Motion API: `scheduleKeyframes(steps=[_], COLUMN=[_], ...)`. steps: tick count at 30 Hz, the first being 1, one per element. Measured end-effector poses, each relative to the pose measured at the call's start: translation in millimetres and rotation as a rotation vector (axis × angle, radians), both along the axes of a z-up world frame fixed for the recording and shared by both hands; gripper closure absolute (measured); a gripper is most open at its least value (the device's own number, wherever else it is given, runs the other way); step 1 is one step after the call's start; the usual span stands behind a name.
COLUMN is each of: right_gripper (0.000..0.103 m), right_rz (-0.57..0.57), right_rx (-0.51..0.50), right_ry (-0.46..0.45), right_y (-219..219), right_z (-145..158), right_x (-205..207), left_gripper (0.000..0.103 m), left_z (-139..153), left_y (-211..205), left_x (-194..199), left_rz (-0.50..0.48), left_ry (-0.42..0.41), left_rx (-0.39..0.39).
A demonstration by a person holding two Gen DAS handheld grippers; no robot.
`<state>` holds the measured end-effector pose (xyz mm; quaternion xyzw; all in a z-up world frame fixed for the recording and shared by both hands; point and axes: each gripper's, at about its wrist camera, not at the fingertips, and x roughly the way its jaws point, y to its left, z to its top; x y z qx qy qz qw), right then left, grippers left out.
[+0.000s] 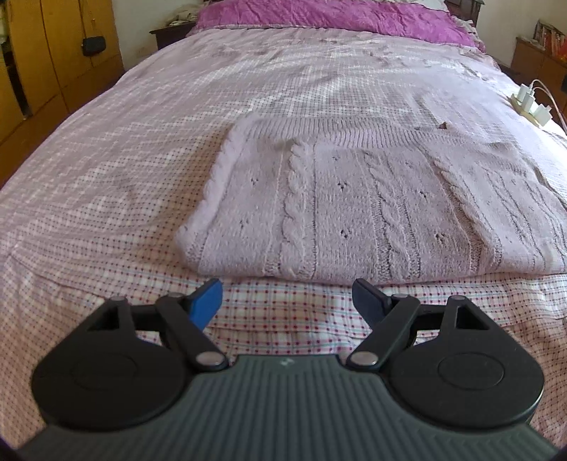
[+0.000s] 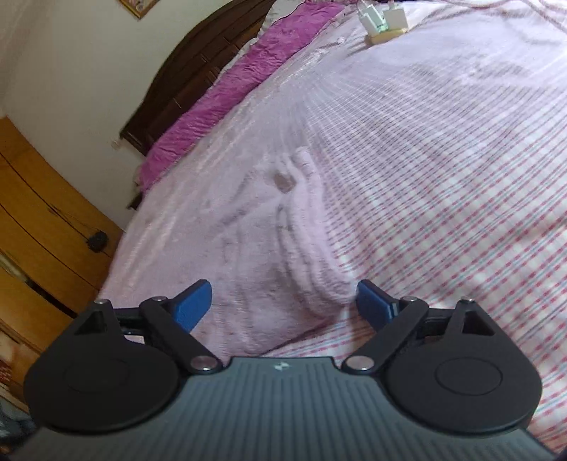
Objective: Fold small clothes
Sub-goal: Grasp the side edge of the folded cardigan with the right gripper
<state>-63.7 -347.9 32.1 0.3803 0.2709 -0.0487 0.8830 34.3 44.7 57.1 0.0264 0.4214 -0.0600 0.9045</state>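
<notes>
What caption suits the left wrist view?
Open left claw hovers before a folded pink cable-knit sweater on a checked bedsheet.

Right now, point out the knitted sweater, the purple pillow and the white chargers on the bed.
knitted sweater [image 1: 354,198]: left wrist view, on its cable-knit front panel.
purple pillow [image 1: 336,14]: left wrist view, on its crinkled top face.
white chargers [image 1: 531,101]: left wrist view, on a plug body on the power strip.

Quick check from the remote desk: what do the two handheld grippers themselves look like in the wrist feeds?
Both look identical. The left gripper and right gripper each have blue fingertips on black linkage bars with silver pivot pins, two rounded black discs, and a ribbed dark grey body bearing a small pale logo. No cables, hands or sleeves show.
</notes>
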Motion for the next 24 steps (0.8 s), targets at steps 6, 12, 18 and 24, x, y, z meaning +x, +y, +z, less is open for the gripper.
scheduleKeyframes(steps=[6, 12, 18, 24], right_gripper=[0.01, 0.01, 0.01, 0.01], right_rz=[-0.005, -0.019, -0.014, -0.013], right_rx=[0.049, 0.136, 0.133, 0.104], right_ry=[-0.022, -0.065, -0.069, -0.074], right_y=[2, -4, -5, -4], right_z=[-4, -10, -13, -17], right_x=[11, 18, 26, 34], left_gripper=[0.022, 0.022, 0.022, 0.022], left_z=[0, -3, -5, -5], left_y=[1, 1, 1, 1], left_x=[0, 2, 3, 4], left_rz=[0.02, 0.031, 0.032, 0.029], left_ry=[0.006, 0.016, 0.021, 0.016], left_rx=[-0.009, 0.006, 0.007, 0.016])
